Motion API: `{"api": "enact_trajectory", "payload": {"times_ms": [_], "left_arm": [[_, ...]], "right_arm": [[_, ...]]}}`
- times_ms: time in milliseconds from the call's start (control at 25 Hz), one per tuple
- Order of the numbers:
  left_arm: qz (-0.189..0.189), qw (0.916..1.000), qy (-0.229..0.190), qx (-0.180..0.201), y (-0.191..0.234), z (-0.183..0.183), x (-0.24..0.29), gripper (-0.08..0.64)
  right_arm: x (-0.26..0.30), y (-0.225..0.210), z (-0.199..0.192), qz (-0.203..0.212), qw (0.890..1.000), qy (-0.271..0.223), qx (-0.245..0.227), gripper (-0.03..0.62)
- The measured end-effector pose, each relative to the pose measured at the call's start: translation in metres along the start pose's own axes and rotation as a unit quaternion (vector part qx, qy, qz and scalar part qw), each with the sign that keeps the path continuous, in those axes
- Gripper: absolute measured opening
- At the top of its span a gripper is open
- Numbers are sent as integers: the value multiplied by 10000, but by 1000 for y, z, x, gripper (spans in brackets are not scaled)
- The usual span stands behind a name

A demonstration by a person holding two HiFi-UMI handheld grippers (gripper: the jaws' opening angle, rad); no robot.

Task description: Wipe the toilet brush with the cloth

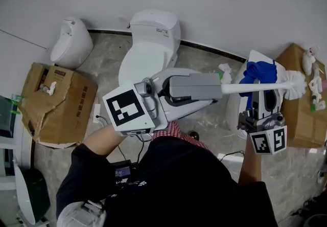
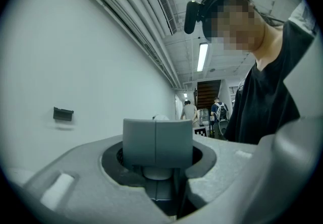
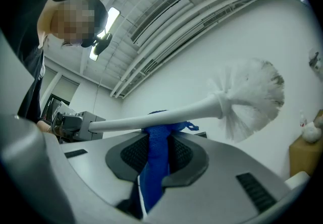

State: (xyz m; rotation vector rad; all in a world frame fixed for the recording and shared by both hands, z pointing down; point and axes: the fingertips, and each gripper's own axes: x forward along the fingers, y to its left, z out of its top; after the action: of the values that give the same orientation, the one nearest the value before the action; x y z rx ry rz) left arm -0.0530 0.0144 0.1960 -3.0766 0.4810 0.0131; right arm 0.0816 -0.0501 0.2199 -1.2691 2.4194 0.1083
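No word, brand or number is legible. The left gripper (image 1: pixel 218 88) carries a black-and-white square marker (image 1: pixel 125 109), a pattern without letters. The right gripper (image 1: pixel 263 88) shows two such patterns on its cube. A small dark label on the toilet cistern (image 1: pixel 153 22), beyond the left gripper, and a label on the cardboard box (image 1: pixel 59 100), to that gripper's left, are too small to read.

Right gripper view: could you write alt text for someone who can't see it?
A hand-held gripper grips a blue cloth that touches the white handle of a toilet brush, whose bristle head sits at the upper right.
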Motion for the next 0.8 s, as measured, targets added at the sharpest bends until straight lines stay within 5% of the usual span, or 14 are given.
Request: {"api": "enact_trajectory", "payload": {"times_ms": [800], "left_arm": [[-23, 9997, 186, 139, 5, -10, -3, 156]], "right_arm": [[-9, -21, -14, -110, 9993, -22, 364, 72]]}}
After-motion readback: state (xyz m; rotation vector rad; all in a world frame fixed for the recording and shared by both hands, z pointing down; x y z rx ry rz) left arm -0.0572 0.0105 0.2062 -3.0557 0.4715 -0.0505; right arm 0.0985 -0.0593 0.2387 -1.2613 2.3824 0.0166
